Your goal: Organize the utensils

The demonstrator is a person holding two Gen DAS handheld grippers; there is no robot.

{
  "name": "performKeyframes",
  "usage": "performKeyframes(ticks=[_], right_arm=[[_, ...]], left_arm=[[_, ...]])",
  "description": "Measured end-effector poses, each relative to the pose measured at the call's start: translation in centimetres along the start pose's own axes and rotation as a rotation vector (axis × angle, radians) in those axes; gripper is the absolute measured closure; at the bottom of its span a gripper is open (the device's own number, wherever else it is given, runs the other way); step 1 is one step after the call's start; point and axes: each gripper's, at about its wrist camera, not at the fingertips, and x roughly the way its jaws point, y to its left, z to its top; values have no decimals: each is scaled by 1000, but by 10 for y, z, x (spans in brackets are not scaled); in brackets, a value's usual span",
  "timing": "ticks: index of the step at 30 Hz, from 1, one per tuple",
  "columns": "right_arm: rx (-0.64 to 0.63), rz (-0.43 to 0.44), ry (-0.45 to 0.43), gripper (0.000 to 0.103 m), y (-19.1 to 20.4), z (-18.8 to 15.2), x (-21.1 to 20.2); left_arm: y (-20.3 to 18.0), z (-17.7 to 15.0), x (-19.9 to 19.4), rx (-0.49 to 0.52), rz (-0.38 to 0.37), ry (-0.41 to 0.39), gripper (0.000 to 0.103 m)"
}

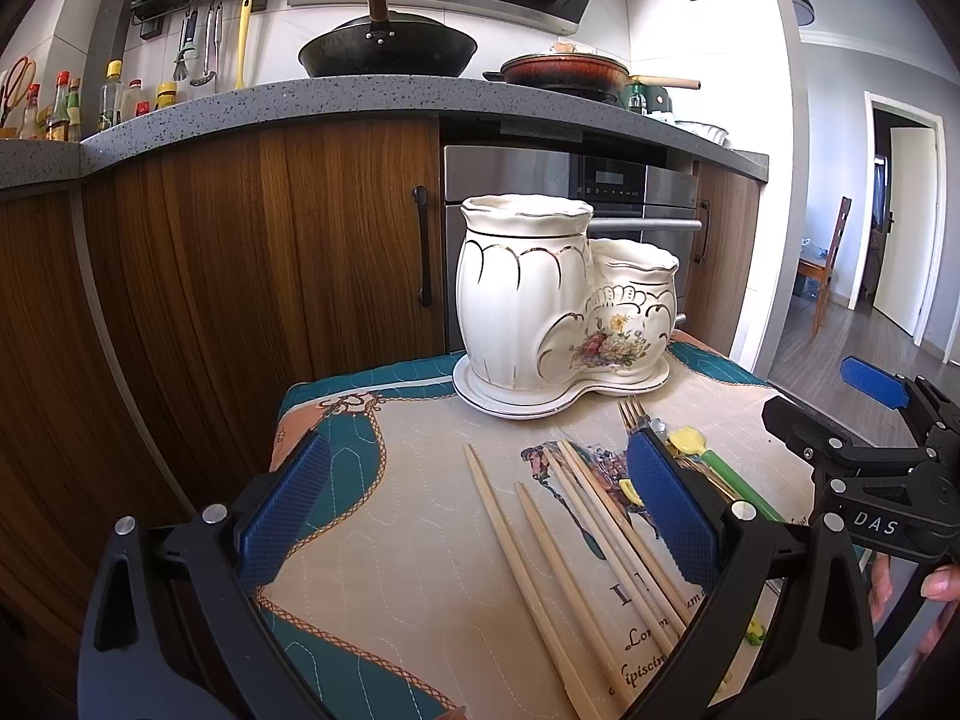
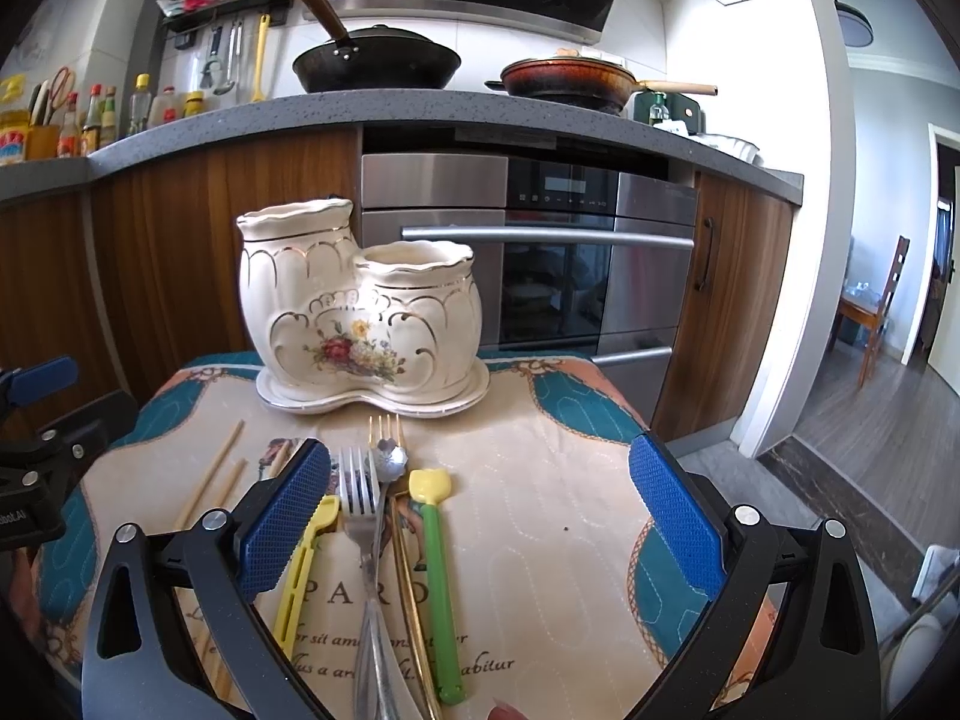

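Note:
A white ceramic two-pot utensil holder (image 1: 558,306) with a flower print stands on its tray at the far side of a small cloth-covered table; it also shows in the right wrist view (image 2: 360,312). Several wooden chopsticks (image 1: 540,546) lie on the cloth between the fingers of my open, empty left gripper (image 1: 480,504). A silver fork (image 2: 360,516), a flower-shaped spoon (image 2: 387,459), a gold fork (image 2: 387,429), a yellow-handled utensil (image 2: 306,564) and a green-handled one (image 2: 438,576) lie between the fingers of my open, empty right gripper (image 2: 480,510), which also shows at the right edge of the left wrist view (image 1: 870,390).
The table's patterned cloth (image 2: 558,492) ends close to the wooden kitchen cabinets (image 1: 240,276) and a steel oven (image 2: 540,252). A wok (image 1: 387,48) and a pan (image 2: 570,81) sit on the grey counter above. Open floor and a chair (image 2: 882,312) lie to the right.

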Motion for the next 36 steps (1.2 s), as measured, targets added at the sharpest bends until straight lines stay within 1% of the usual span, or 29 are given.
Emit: performKeyframes(ticks=[36], right_arm=[[-16, 0, 7, 4, 3, -3, 4]], left_arm=[[-1, 0, 1, 2, 1, 3, 5]])
